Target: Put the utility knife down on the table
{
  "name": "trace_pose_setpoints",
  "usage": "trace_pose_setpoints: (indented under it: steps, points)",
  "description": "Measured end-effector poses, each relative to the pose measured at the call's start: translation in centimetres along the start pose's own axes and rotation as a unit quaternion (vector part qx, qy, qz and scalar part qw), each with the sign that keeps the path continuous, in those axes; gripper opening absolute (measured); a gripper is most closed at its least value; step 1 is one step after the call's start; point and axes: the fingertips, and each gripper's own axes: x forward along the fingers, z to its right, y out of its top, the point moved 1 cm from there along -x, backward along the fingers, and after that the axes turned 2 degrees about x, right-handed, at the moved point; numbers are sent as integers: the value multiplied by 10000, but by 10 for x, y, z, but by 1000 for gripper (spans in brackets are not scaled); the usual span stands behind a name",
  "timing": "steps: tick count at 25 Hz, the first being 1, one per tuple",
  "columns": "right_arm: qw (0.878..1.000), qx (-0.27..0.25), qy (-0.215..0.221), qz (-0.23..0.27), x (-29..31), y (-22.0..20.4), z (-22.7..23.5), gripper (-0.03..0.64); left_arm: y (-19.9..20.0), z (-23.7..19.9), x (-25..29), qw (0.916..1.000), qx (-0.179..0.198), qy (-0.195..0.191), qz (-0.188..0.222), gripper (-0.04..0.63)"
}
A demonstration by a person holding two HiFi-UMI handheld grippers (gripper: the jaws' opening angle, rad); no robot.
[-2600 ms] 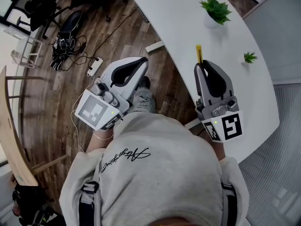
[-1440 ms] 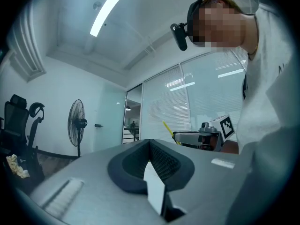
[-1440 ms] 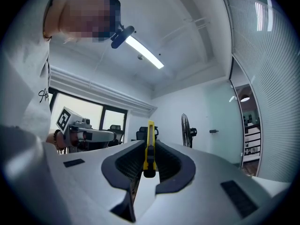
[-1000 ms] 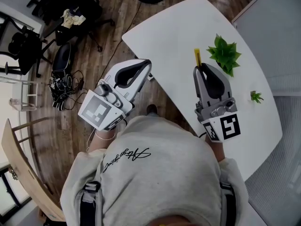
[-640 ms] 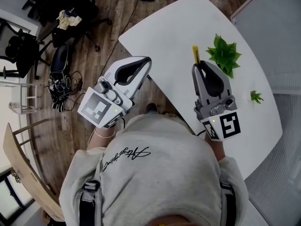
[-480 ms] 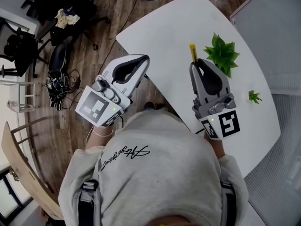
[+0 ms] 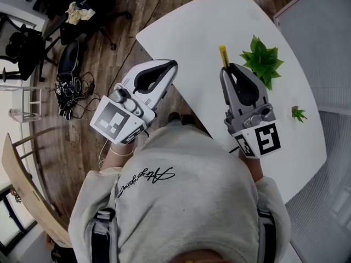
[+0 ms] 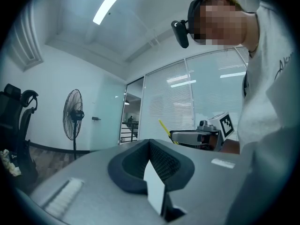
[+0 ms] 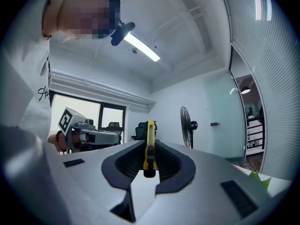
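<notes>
The right gripper [image 7: 229,69] is clamping the yellow knife [image 9: 149,146] between its jaws. The knife's end is sticking out past the tips, over the white table [image 7: 208,21], near a plant [image 7: 262,62]. The left gripper [image 7: 171,66] is hovering at the table's edge, jaws pressed together and empty.
</notes>
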Motion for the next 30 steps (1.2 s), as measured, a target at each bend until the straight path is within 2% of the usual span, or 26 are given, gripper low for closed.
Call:
trace_pose_setpoints:
  steps: [12, 30]
  points:
    - [9997, 79, 157, -181, 19, -16, -1, 64, -10, -5, -1, 9999, -75, 84, -55, -2]
    - [9985, 224, 128, -477, 29, -39, 6, 64, -17, 0, -2, 9997, -186, 88, -136, -2]
